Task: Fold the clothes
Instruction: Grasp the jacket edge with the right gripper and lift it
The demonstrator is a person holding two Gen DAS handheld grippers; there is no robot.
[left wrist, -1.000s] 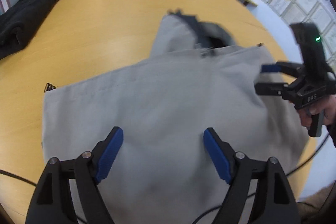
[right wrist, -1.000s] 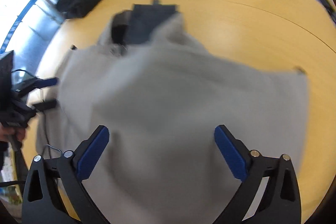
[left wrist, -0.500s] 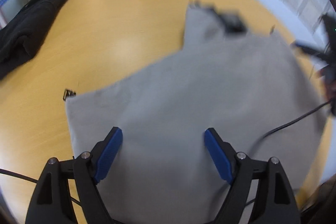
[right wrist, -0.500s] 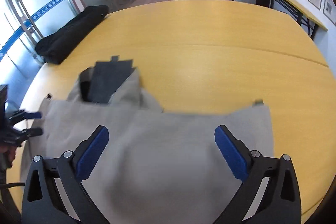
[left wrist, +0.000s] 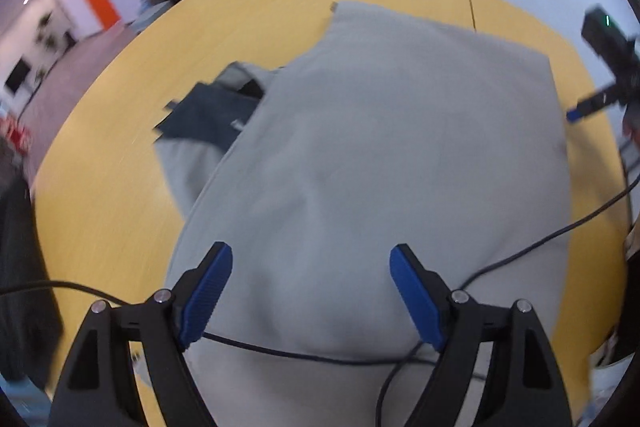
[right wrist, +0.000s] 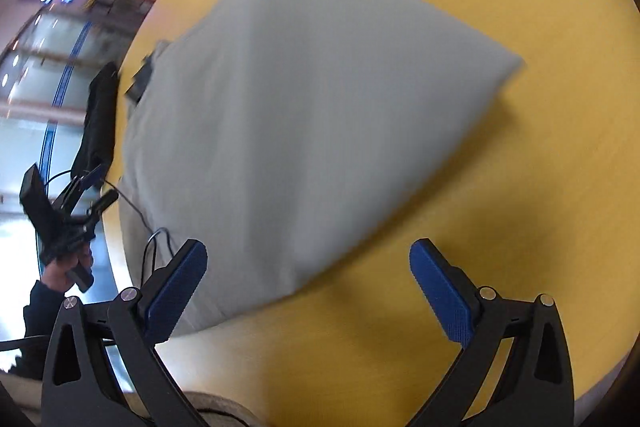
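A light grey garment (left wrist: 400, 155) lies flat on the yellow table (left wrist: 120, 187); a dark grey collar part (left wrist: 204, 115) sticks out at its left side. My left gripper (left wrist: 312, 291) is open and empty above the garment's near edge. My right gripper (right wrist: 308, 283) is open and empty, over the garment's (right wrist: 300, 99) near corner and bare table (right wrist: 520, 187). The right gripper shows at the right edge of the left wrist view (left wrist: 608, 67). The left gripper shows at the left of the right wrist view (right wrist: 68, 215), held by a hand.
A black garment (right wrist: 98, 119) lies at the table's far left edge; it also shows in the left wrist view (left wrist: 20, 267). Black cables (left wrist: 540, 243) run across the grey garment near my left gripper. The table's rounded edge (right wrist: 114, 267) is close at the left.
Both grippers have swung round, so the garment is seen from other sides. The garment lies flatter and more compact than a second ago. Both grippers stayed open.
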